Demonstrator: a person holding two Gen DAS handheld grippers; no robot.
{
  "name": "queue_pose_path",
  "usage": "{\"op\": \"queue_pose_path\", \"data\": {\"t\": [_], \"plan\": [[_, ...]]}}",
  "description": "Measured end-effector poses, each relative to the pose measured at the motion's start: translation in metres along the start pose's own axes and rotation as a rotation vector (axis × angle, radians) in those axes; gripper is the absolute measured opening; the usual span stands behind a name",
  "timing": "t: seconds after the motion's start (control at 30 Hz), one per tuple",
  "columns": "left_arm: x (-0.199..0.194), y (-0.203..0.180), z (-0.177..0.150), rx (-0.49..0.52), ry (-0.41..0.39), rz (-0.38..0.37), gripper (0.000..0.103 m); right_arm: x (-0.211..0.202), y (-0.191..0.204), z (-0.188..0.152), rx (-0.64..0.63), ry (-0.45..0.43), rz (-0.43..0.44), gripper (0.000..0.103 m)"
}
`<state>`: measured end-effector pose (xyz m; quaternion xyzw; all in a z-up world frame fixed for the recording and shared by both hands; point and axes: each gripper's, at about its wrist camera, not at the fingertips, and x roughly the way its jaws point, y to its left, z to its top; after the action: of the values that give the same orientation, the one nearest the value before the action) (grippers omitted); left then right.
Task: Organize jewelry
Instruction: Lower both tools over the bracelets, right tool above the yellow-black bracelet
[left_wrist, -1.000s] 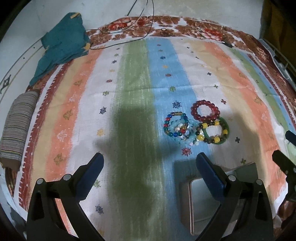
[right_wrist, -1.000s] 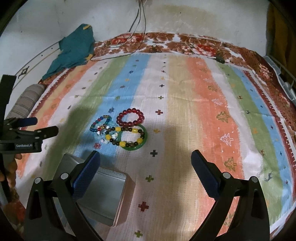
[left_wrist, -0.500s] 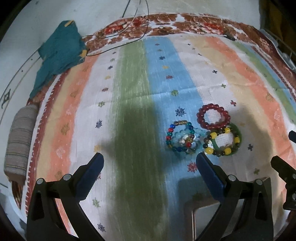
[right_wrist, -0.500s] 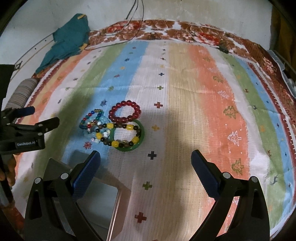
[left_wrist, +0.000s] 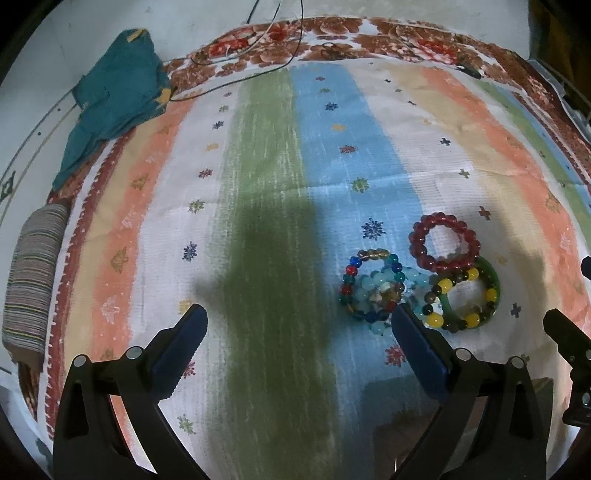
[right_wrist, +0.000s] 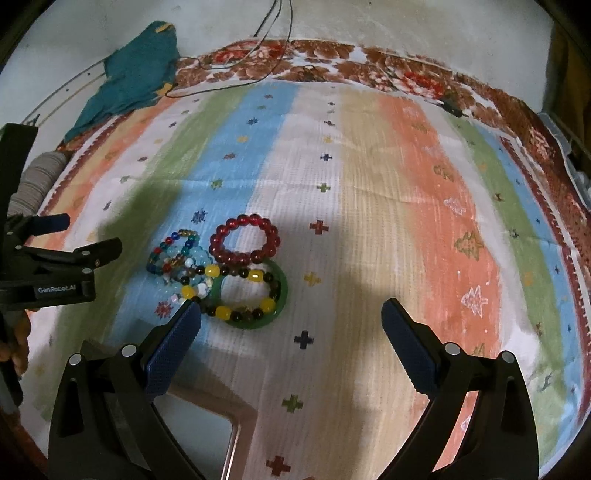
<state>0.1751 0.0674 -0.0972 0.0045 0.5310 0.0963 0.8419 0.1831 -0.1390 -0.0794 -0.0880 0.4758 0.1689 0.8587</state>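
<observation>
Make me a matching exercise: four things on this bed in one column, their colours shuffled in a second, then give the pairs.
Things:
1. bangle
2. round-bead bracelet
3. crumpled cloth
4. gripper pads

Colours:
A. dark red
B. teal
C. blue
D. green

Pairs: 1-D, 2-A, 3-B, 4-C

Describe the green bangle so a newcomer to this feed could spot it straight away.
Find the striped bedspread and the cluster of bracelets lying on its blue and white stripes. The green bangle is at the cluster's near right, just below the red bead bracelet. It is the only smooth, solid ring there; a yellow-and-brown bead bracelet lies across it.
</observation>
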Motion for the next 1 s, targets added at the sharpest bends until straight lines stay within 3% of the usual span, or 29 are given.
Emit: {"op": "queue_pose_path", "data": {"t": [0.63,0.73,0.87,1.0], "plan": [[0.044,-0.009,0.012,-0.013,0.085,-0.071,0.089,0.054,0.001,0.006,0.051,0.139,0.033,0.098],[0.049,-0.008,0.013,-0.011,0.094,-0.068,0.083,0.06,0.0,0.006,0.064,0.162,0.027,0.088],[0.057,-0.008,0.016,-0.002,0.098,-0.056,0.083,0.066,-0.003,0.006,0.066,0.181,0.005,0.086],[0.064,-0.009,0.017,-0.001,0.109,-0.066,0.083,0.074,0.0,0.005,0.056,0.21,-0.003,0.071]]}}
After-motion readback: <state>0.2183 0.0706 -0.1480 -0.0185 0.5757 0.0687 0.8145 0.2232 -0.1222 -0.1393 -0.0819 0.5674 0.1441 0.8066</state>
